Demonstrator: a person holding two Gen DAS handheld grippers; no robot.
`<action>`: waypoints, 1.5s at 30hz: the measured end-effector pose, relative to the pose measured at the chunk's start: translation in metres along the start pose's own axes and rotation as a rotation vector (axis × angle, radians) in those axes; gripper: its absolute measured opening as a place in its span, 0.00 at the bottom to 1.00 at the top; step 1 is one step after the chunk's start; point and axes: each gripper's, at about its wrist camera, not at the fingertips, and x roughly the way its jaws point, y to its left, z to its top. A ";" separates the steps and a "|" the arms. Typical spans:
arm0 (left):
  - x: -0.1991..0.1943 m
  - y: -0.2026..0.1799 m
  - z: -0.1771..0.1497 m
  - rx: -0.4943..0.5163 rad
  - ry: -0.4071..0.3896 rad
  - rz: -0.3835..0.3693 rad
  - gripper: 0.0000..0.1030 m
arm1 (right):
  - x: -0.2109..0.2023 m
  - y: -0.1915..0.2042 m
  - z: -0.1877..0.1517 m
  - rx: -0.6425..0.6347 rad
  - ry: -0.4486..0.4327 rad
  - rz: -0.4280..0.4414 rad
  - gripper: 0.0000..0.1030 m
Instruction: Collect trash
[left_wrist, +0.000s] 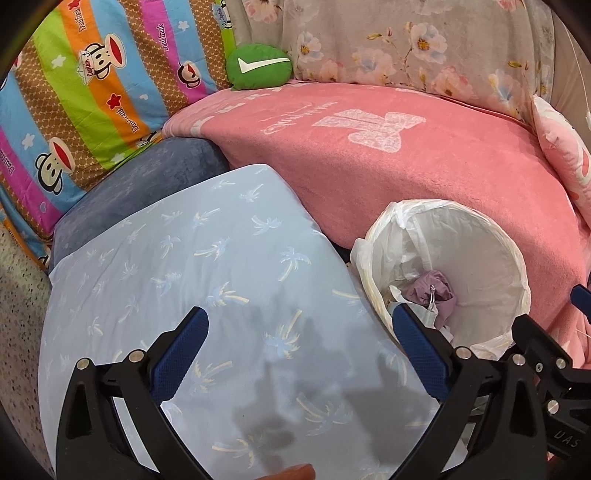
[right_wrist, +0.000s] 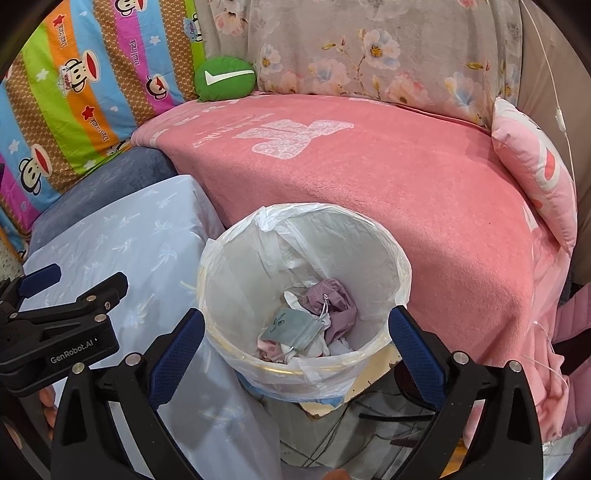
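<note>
A white bin lined with a clear plastic bag stands beside the pink bed; it also shows in the left wrist view. Inside lie a purple crumpled piece, a grey pouch and white scraps. My right gripper is open and empty, its blue pads either side of the bin mouth, above it. My left gripper is open and empty over a light blue palm-print cloth, left of the bin. The left gripper also shows at the left of the right wrist view.
A pink blanket covers the bed behind the bin. A green cushion, a striped monkey-print quilt, a floral cover and a pink pillow ring it. Cables and cardboard lie on the floor below the bin.
</note>
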 end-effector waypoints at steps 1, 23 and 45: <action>0.000 0.000 -0.001 -0.004 0.002 0.004 0.93 | 0.000 0.000 -0.001 -0.001 -0.002 -0.004 0.94; 0.002 -0.011 -0.011 0.010 0.042 0.010 0.93 | -0.001 -0.009 -0.009 0.011 -0.003 -0.037 0.94; -0.006 -0.018 -0.020 0.026 0.026 0.006 0.93 | -0.003 -0.014 -0.015 0.020 0.001 -0.049 0.94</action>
